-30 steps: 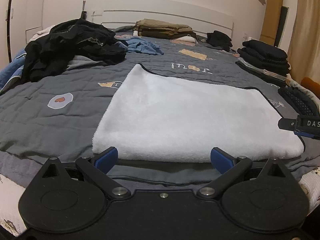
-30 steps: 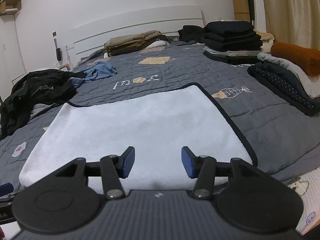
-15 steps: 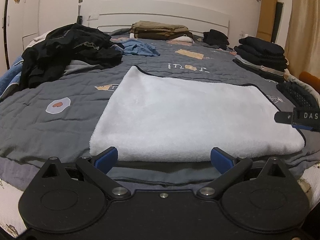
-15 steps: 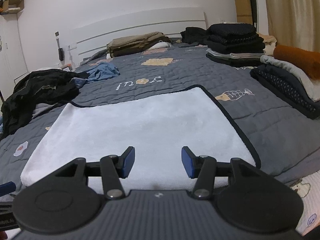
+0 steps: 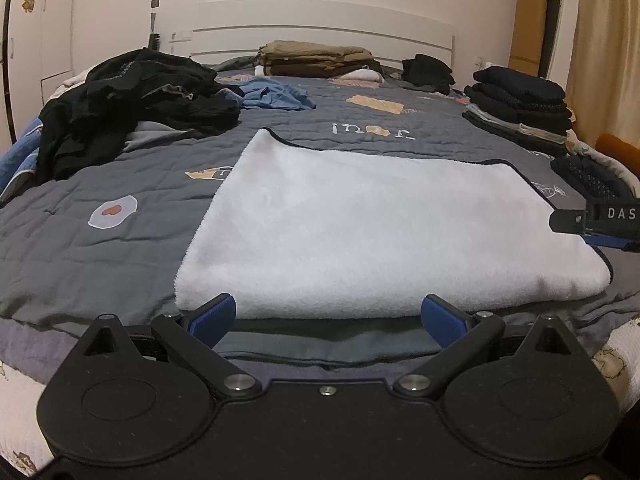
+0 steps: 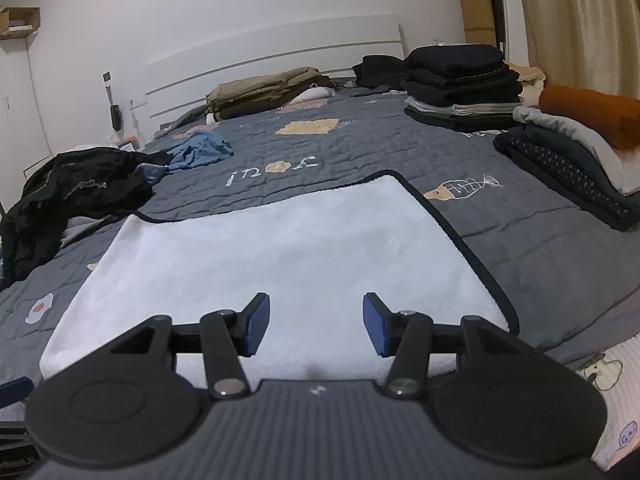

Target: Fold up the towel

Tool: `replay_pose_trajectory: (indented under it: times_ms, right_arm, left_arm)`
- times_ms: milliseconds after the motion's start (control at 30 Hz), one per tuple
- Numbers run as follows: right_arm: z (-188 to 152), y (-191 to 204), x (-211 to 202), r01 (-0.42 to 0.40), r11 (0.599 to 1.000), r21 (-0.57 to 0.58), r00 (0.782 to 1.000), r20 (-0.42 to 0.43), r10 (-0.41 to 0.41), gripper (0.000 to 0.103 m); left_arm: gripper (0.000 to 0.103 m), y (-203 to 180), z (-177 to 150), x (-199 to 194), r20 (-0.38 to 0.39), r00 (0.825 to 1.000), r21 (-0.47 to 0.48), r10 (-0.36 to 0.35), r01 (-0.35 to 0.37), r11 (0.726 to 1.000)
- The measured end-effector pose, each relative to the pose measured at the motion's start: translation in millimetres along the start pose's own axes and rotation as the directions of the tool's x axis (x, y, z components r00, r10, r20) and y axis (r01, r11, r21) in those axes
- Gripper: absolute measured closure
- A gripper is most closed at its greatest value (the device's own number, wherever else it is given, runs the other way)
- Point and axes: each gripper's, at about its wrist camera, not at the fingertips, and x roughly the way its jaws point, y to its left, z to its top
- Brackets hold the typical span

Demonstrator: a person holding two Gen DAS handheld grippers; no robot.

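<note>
A white towel (image 5: 380, 220) with a dark trim lies flat on the grey quilt (image 5: 100, 264), folded into a wide rectangle. My left gripper (image 5: 328, 317) stands wide open just before the towel's near edge, toward its left end, with nothing between its blue pads. My right gripper (image 6: 316, 324) is open about half as wide and hovers over the towel (image 6: 288, 256) at its near right part, its pads clear of the cloth. The right gripper's (image 5: 600, 220) side also shows at the right edge of the left wrist view.
A loose black clothes heap (image 5: 132, 104) and a blue garment (image 5: 272, 96) lie at the back left. Folded stacks sit by the headboard (image 5: 316, 56) and along the right side (image 6: 460, 80), with a dotted dark pile (image 6: 568, 176). The bed's front edge runs under both grippers.
</note>
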Motion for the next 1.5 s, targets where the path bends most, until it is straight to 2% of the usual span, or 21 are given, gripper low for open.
replay_pose_trajectory:
  times_ms: [967, 1233, 1500]
  right_arm:
    - [1.2, 2.3, -0.7, -0.015, 1.000, 0.005, 1.000, 0.008, 0.014, 0.053]
    - [4.1, 3.1, -3.6, -0.044, 0.998, 0.033, 0.999, 0.012, 0.044, 0.053]
    - [3.2, -7.8, 2.9, -0.029, 0.994, 0.103, 0.999, -0.017, 0.031, 0.053]
  left_arm:
    - [0.003, -0.9, 2.1, -1.5, 0.025, 1.000, -0.001, 0.003, -0.003, 1.000]
    - [0.003, -3.0, 10.3, -9.3, 0.078, 0.997, -0.005, -0.007, 0.008, 1.000]
    - [0.003, -1.8, 6.8, 1.2, 0.033, 0.999, -0.013, 0.009, -0.009, 1.000]
